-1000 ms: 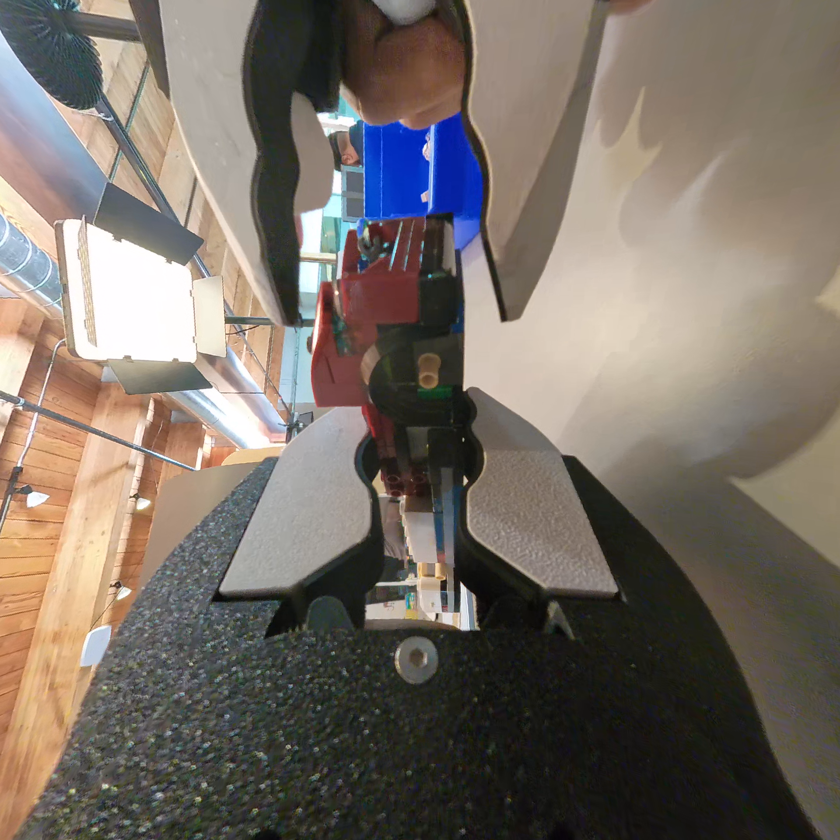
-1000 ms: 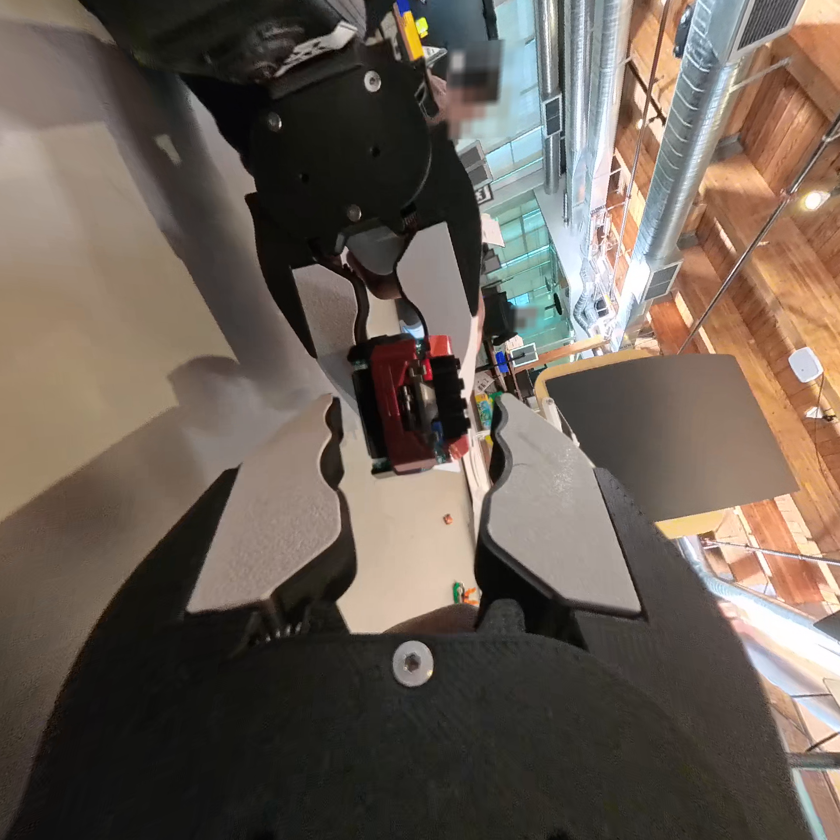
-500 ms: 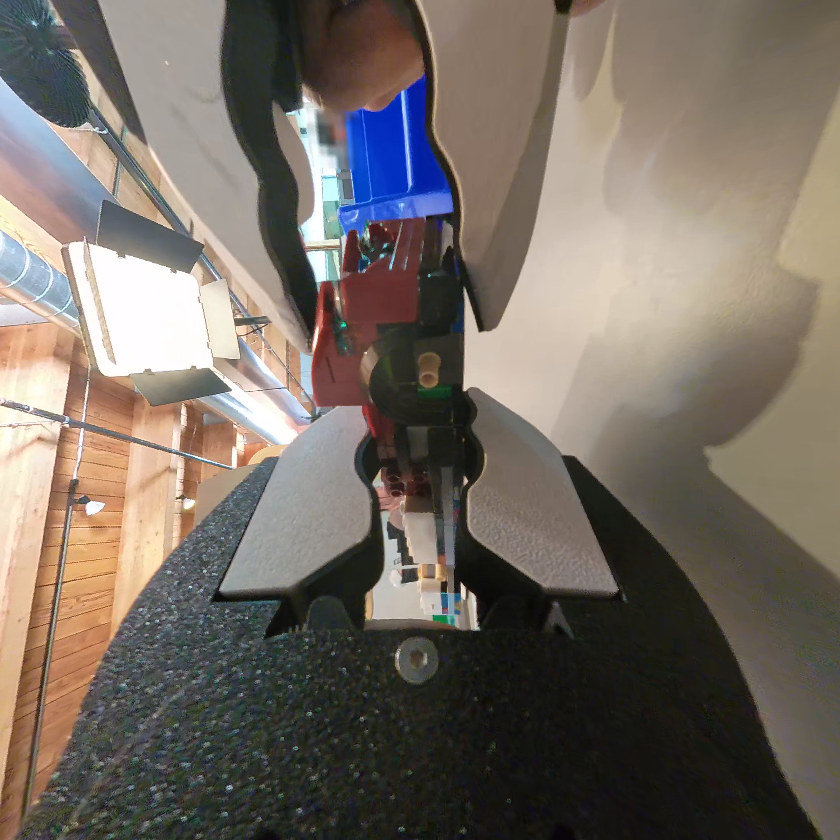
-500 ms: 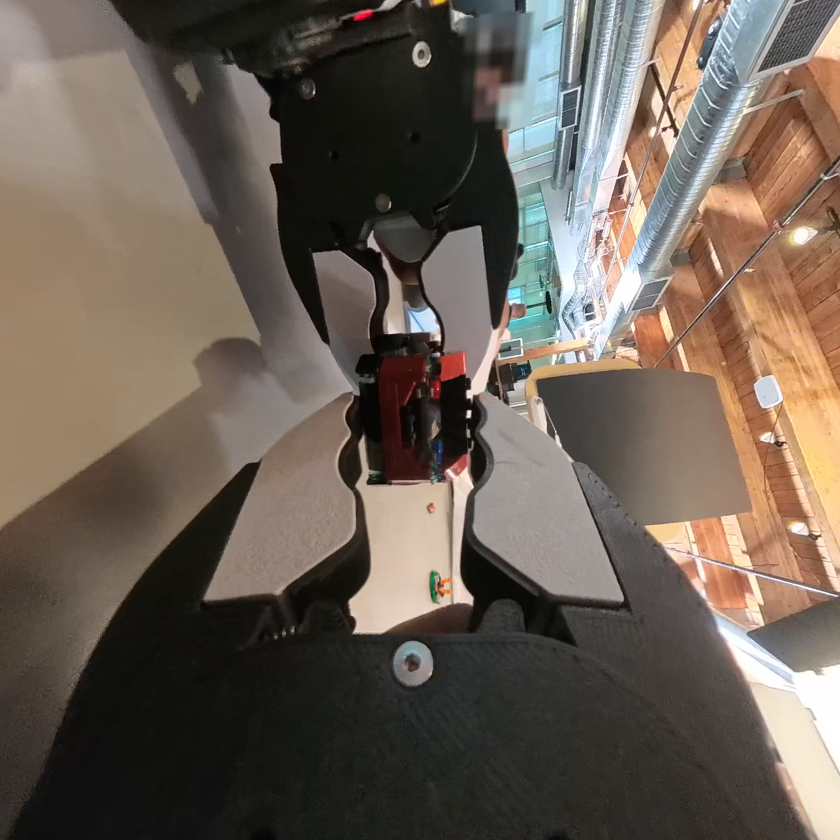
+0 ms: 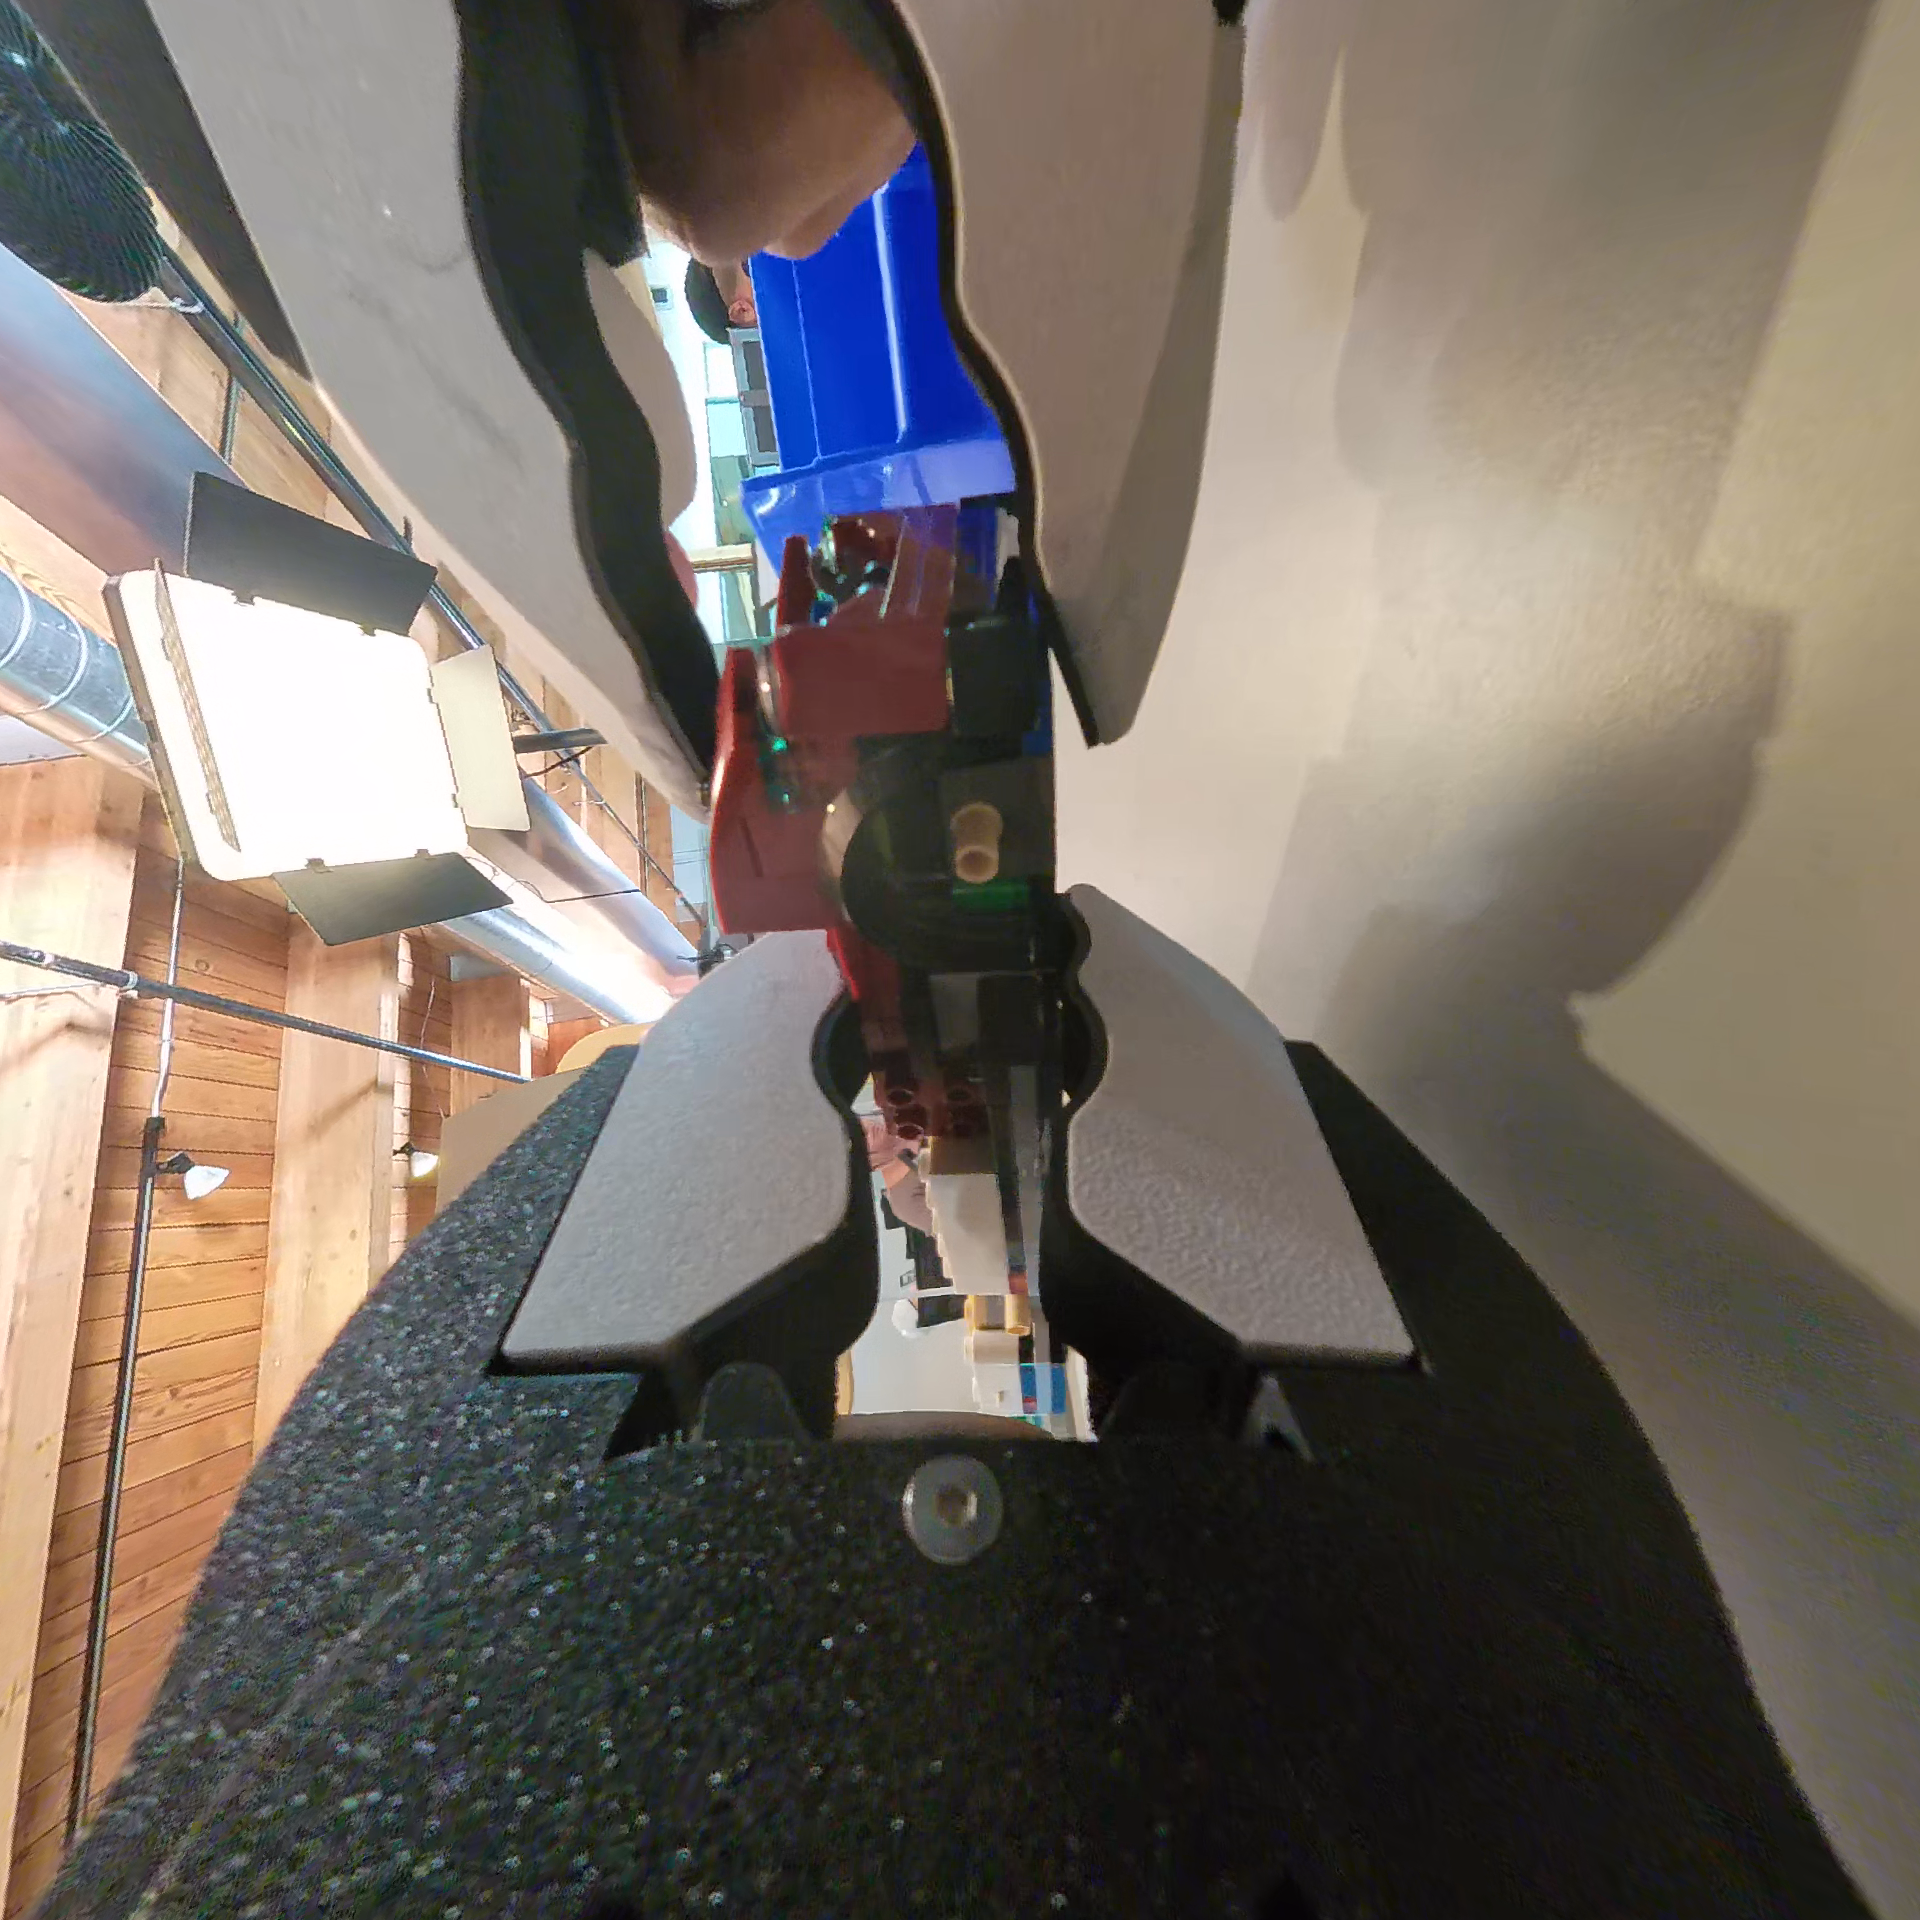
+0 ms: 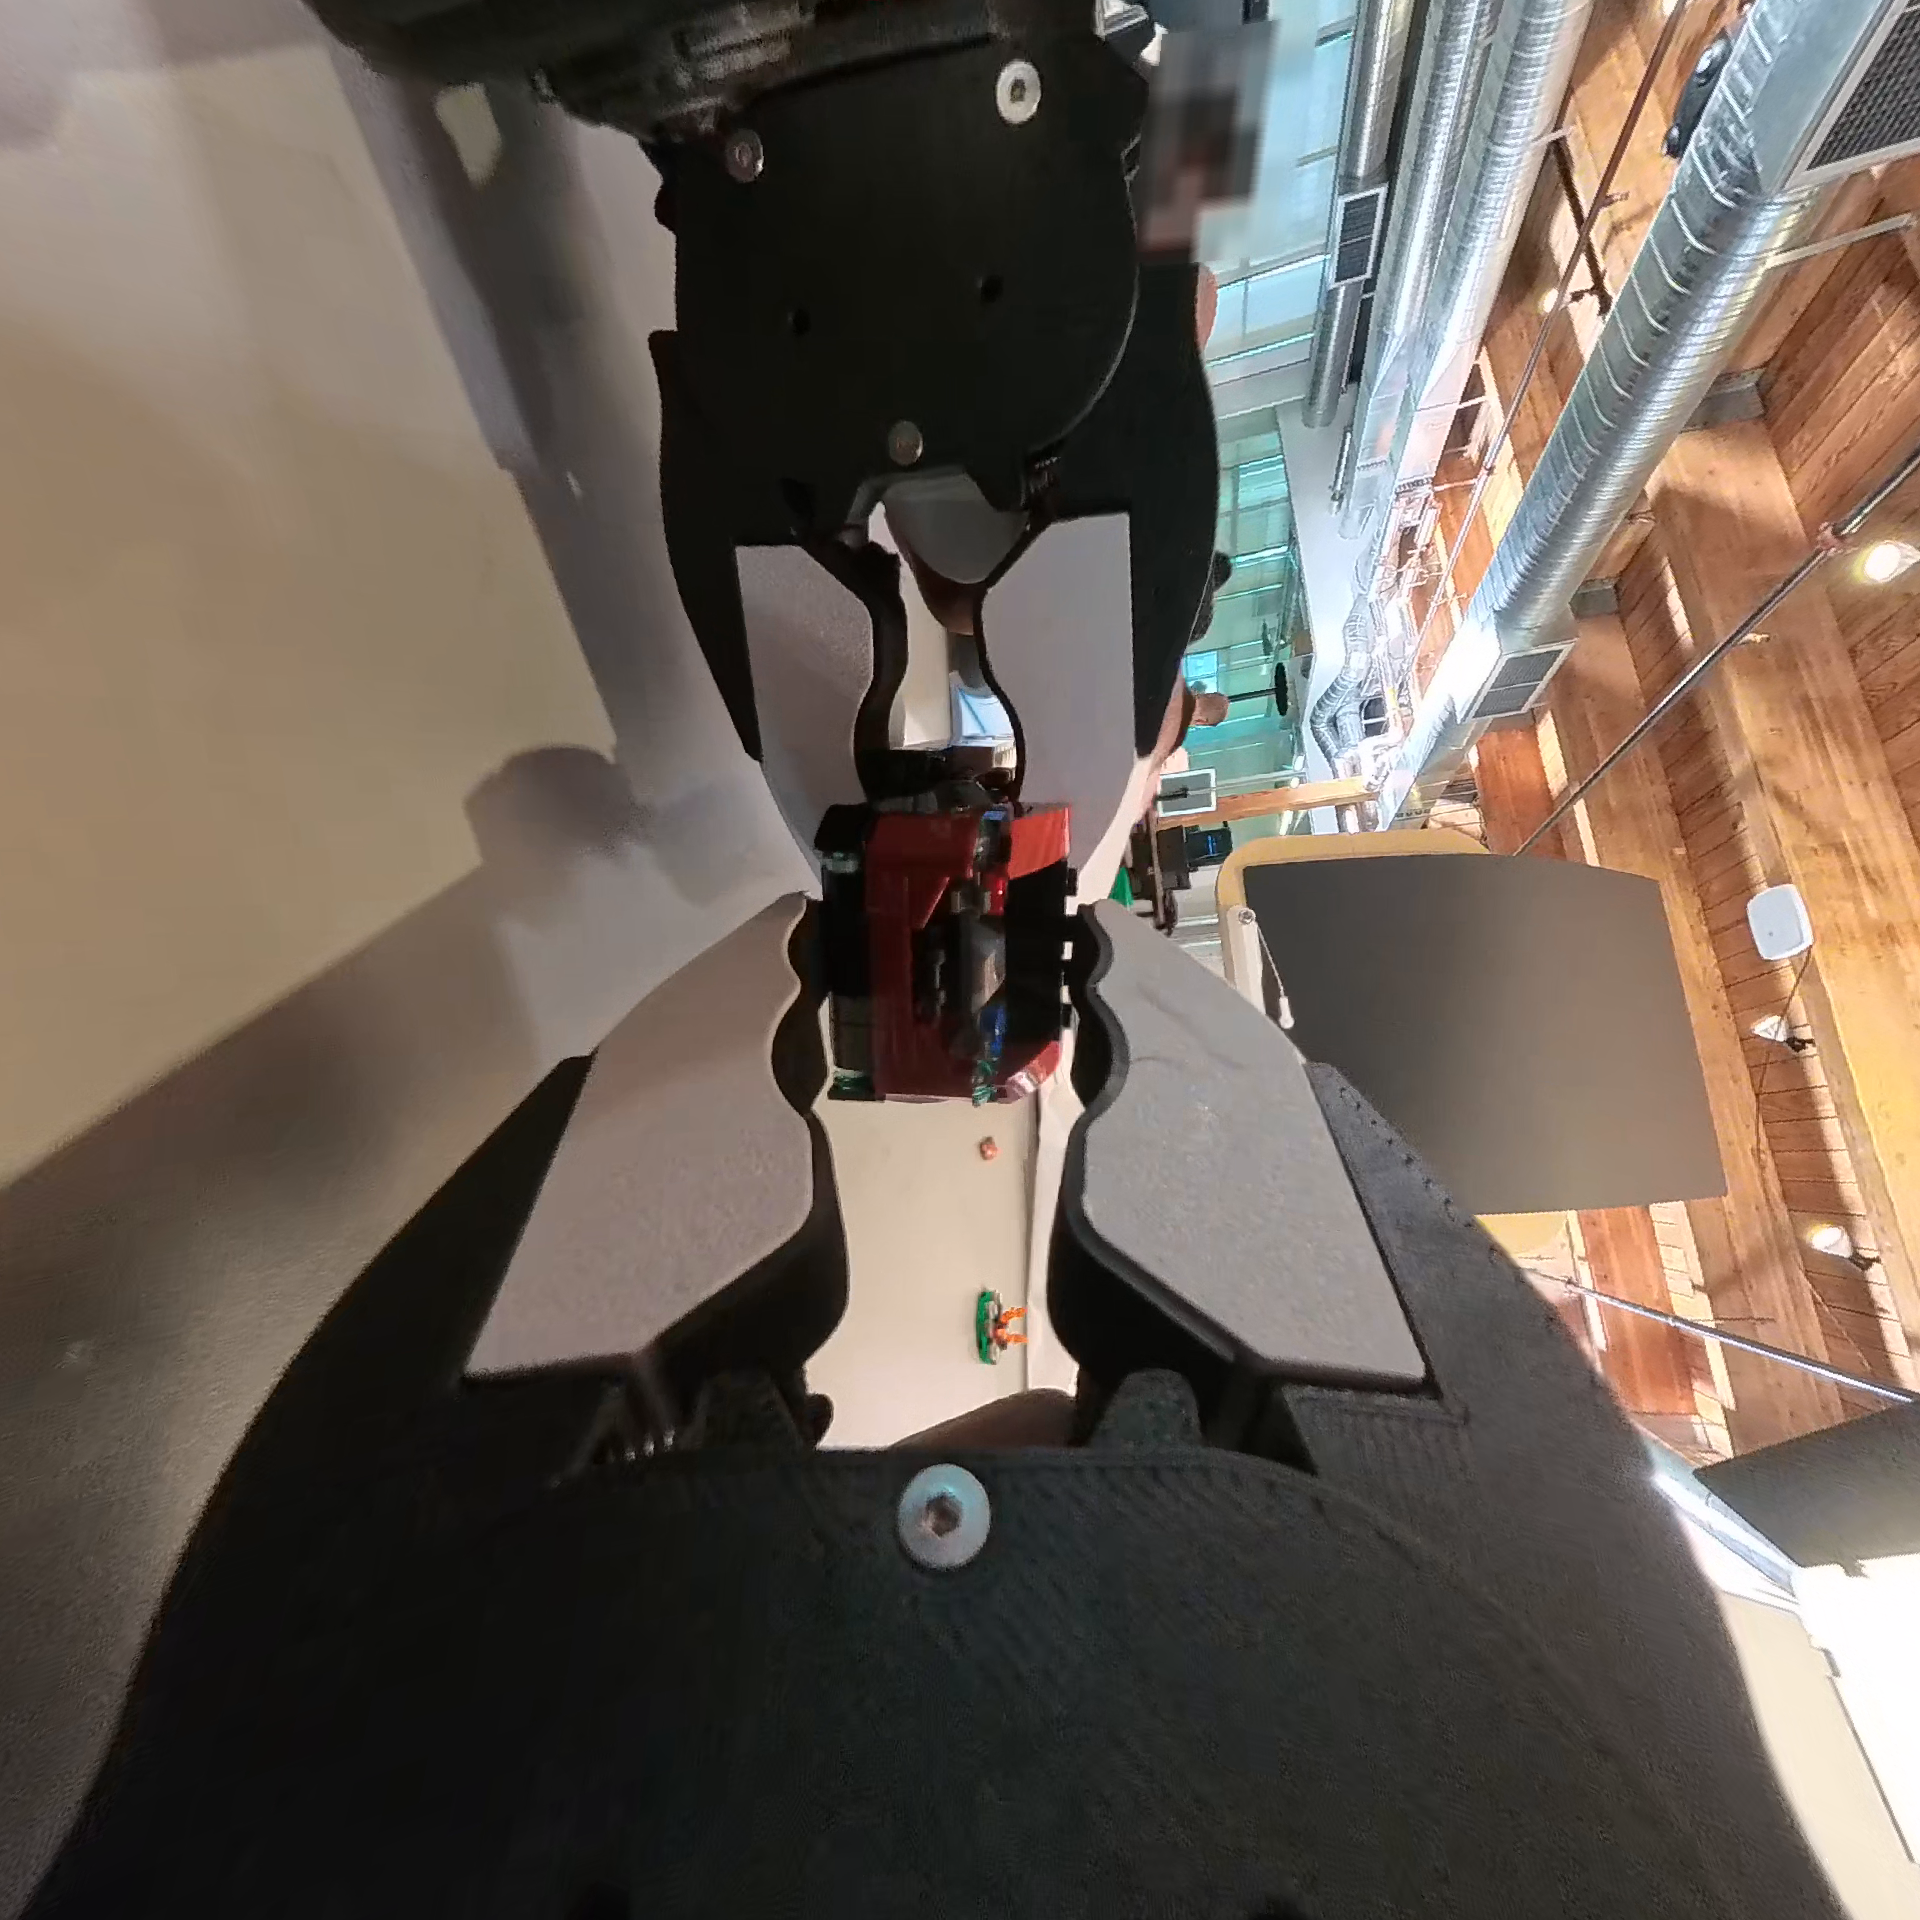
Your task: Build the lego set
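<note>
a red and black brick-built toy hangs in the air above the pale table — both grippers clamp it. the right gripper presses its sides, the left gripper pinches its other end; a blue bin sits beyond.

Red-and-black brick model, blue bin

Two wrist cameras facing each other, rolled sideways, close in, sharing the red brick model
</note>
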{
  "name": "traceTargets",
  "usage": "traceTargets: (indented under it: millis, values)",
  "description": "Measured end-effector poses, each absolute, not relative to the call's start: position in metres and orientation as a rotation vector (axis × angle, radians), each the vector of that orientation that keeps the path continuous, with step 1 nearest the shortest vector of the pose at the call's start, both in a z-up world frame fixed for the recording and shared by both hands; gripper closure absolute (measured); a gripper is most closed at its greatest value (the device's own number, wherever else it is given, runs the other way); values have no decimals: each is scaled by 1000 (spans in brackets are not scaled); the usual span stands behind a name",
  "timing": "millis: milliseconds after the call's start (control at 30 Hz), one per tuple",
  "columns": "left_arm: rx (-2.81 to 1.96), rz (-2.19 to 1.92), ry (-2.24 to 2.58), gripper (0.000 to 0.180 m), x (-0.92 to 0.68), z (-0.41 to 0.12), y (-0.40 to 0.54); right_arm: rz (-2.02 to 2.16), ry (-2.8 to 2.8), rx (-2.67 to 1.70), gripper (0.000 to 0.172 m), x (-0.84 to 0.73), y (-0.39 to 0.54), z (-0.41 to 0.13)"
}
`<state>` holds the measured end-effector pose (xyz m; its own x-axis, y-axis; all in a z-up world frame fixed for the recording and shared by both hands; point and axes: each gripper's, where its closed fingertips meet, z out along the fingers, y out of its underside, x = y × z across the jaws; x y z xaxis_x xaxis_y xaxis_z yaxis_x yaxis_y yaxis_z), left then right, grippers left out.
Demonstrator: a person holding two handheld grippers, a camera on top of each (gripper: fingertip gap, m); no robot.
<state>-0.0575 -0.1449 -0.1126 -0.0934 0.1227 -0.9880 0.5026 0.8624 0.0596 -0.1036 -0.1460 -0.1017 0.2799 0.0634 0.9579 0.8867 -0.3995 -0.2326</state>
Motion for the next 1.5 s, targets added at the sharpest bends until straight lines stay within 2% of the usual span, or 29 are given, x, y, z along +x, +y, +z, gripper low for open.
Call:
traceTargets:
  millis: [200,267,367,933,1500]
  values:
    - [428,-371,1649,147,-50,-106,-142,-1232,-745,-1684,125,-94,-145,-93]
    - [395,-401,1655,147,-48,-104,-138,-1254,-694,-1668,109,-89,-147,-86]
    - [351,-422,1656,147,-45,-101,-131,-1238,-666,-1666,106,-87,-149,-84]
    - [208,-662,1679,147,-45,-86,-123,-1264,-666,-1602,114,-92,-148,-78]
    - [338,-506,1696,147,-47,-103,-132,-1350,-754,-1577,113,-97,-134,-81]
